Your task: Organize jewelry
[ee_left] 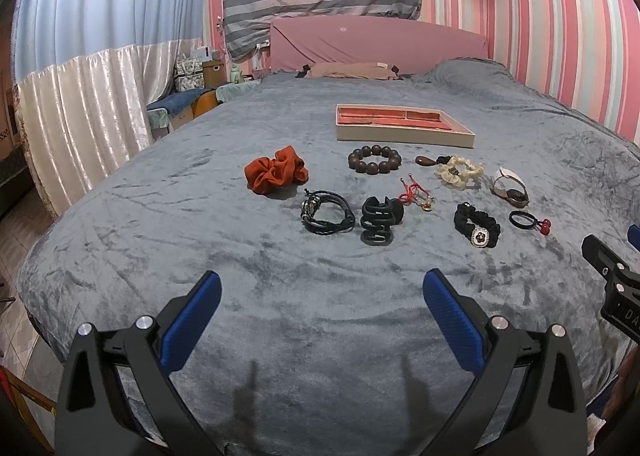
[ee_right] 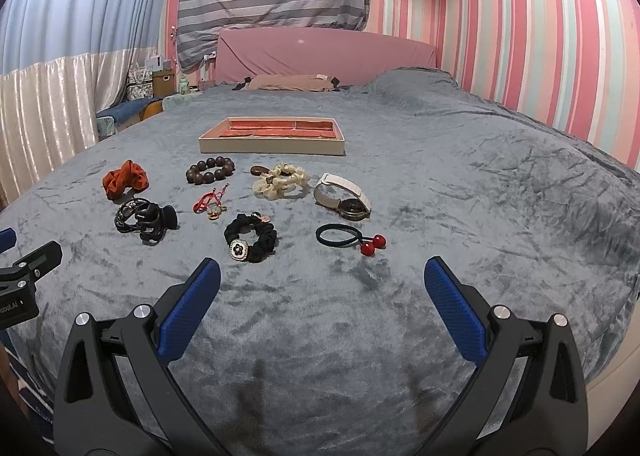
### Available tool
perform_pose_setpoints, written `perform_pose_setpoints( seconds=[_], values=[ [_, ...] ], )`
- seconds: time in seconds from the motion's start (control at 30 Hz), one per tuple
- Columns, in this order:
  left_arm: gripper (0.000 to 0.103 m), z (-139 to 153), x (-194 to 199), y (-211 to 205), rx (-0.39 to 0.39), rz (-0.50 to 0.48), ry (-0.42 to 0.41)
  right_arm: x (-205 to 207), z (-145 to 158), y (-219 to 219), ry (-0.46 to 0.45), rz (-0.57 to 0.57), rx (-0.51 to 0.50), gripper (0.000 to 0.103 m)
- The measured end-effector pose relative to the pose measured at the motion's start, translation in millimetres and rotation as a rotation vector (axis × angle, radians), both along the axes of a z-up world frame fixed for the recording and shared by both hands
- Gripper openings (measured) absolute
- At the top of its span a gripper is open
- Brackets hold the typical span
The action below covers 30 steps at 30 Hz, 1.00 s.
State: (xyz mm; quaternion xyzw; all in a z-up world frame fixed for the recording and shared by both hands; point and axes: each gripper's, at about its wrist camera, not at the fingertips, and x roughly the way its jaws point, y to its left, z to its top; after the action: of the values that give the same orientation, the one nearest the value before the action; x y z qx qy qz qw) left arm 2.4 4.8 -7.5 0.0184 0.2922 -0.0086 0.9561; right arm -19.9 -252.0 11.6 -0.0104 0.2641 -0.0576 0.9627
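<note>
A cream jewelry tray (ee_left: pixel 404 134) (ee_right: pixel 272 146) with red-lined compartments lies on the grey bed. In front of it lie an orange scrunchie (ee_left: pixel 276 170) (ee_right: pixel 125 179), a brown bead bracelet (ee_left: pixel 374 160) (ee_right: pixel 210 170), a cream scrunchie (ee_left: pixel 458 172) (ee_right: pixel 280 180), a white watch (ee_left: pixel 509 186) (ee_right: pixel 344 196), a red cord bracelet (ee_left: pixel 414 196) (ee_right: pixel 210 202), a black leather bracelet (ee_left: pixel 326 212), a black claw clip (ee_left: pixel 378 220) (ee_right: pixel 154 222), a black scrunchie with a charm (ee_left: pixel 478 226) (ee_right: pixel 250 238) and a black hair tie with red balls (ee_left: pixel 530 221) (ee_right: pixel 350 239). My left gripper (ee_left: pixel 322 288) and right gripper (ee_right: pixel 322 276) are open, empty, short of the items.
The grey blanket (ee_left: pixel 280 316) covers the whole bed. A pink headboard (ee_left: pixel 376 44) and a pillow (ee_left: pixel 352 70) are at the far end. A striped wall runs along the right. Curtains and a cluttered bedside stand (ee_left: pixel 200 88) are at the left.
</note>
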Motion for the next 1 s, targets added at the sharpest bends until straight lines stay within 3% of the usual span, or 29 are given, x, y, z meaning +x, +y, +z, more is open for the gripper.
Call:
perform_pose_setpoints(
  seconds=[1.0],
  values=[
    [0.099, -6.0, 2.7, 5.1, 0.001, 0.001, 0.017, 7.3, -10.5, 1.7, 0.027, 0.002, 0.004, 0.099]
  ],
)
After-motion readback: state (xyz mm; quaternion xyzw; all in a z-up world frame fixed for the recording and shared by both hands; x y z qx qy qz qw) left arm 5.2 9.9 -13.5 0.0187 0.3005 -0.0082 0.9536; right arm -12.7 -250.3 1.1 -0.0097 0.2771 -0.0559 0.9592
